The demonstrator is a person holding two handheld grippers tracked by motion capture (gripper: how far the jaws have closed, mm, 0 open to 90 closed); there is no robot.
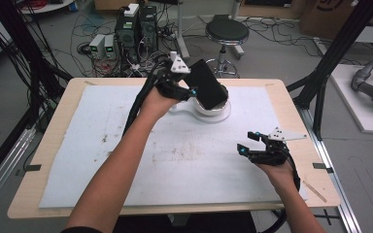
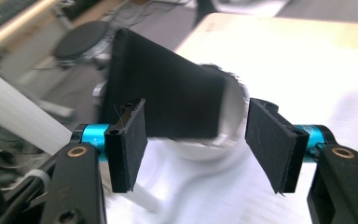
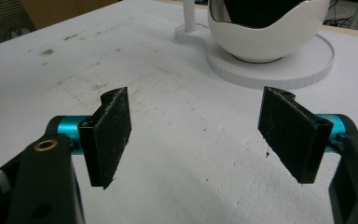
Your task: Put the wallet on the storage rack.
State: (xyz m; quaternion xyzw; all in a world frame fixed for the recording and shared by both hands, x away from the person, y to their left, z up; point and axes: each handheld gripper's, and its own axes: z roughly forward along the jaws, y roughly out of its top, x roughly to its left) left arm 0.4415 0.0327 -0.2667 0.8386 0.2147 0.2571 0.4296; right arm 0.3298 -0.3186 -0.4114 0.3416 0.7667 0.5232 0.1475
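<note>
Nearest the person, the right gripper [image 1: 256, 143] is held low over the white mat [image 1: 126, 160] on the bench [image 1: 53, 126], its jaws spread wide with nothing between them. Farther off, the left gripper [image 1: 190, 92] is seen with jaws parted, clear of the black block [image 1: 206, 83], which stands tilted in the white bowl-shaped stand [image 1: 213, 109].

The left forearm reaches far across, slanting toward the middle, its hand wrapped round the left tool [image 1: 187, 90] at the far side. That tool's jaws stand apart, nothing pressed between the pads [image 2: 129, 142]. The right forearm comes in short at the near right, its hand holding the right tool [image 1: 250, 144] low and pointing left, jaws wide apart with nothing between them.
</note>
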